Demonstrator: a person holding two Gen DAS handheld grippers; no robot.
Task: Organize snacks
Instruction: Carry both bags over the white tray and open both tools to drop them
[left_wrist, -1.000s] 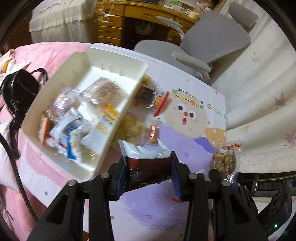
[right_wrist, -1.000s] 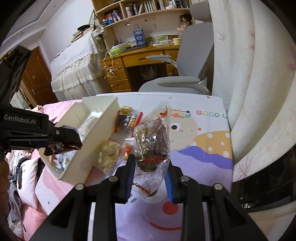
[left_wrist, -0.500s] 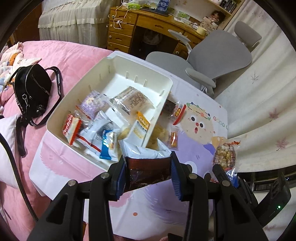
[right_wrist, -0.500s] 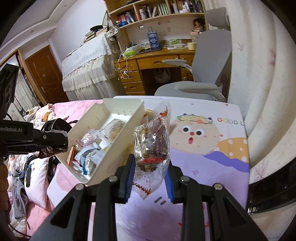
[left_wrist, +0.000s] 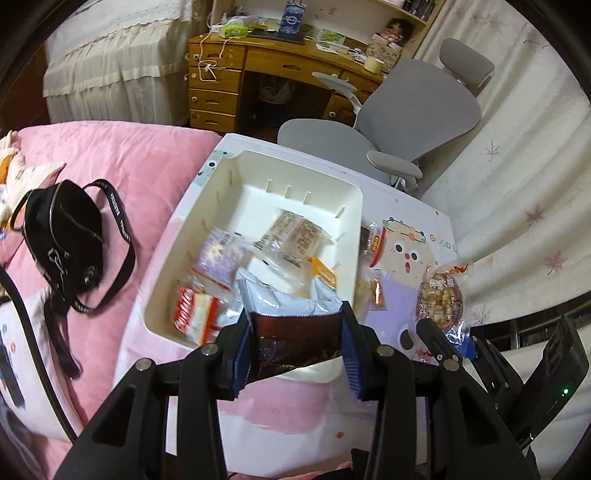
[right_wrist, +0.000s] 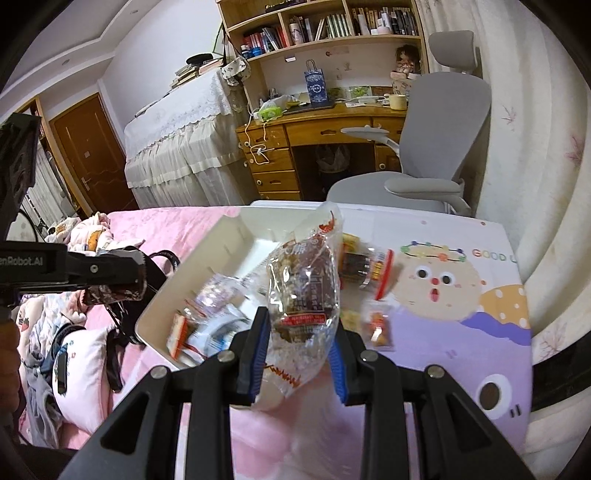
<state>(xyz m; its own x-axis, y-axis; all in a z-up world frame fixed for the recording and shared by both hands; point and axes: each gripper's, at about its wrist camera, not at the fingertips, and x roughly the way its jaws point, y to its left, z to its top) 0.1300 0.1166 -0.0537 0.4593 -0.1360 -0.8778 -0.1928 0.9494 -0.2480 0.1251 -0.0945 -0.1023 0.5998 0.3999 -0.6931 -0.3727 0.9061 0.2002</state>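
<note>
My left gripper (left_wrist: 295, 347) is shut on a dark brown snack packet (left_wrist: 295, 338) with a torn silver top, held above the near end of a white plastic bin (left_wrist: 218, 184). The bin holds several wrapped snacks (left_wrist: 295, 236). My right gripper (right_wrist: 297, 350) is shut on a clear bag of brown snacks (right_wrist: 306, 284), held up beside the bin's near right corner (right_wrist: 155, 306). That bag (left_wrist: 439, 299) shows at the right of the left wrist view, the left gripper (right_wrist: 107, 277) at the left of the right wrist view. A few loose snacks (right_wrist: 360, 264) lie on the cartoon tablecloth (right_wrist: 461, 295).
A black handbag (left_wrist: 62, 236) lies on the pink bed cover left of the table. A grey office chair (left_wrist: 417, 110) and a wooden desk (left_wrist: 236, 74) stand beyond the table's far edge. A white curtain (right_wrist: 535, 147) hangs along the right side.
Both grippers have drawn back toward the near side of the table and risen a little, each still holding its snack. More of the bin, bed and room is in view now.
</note>
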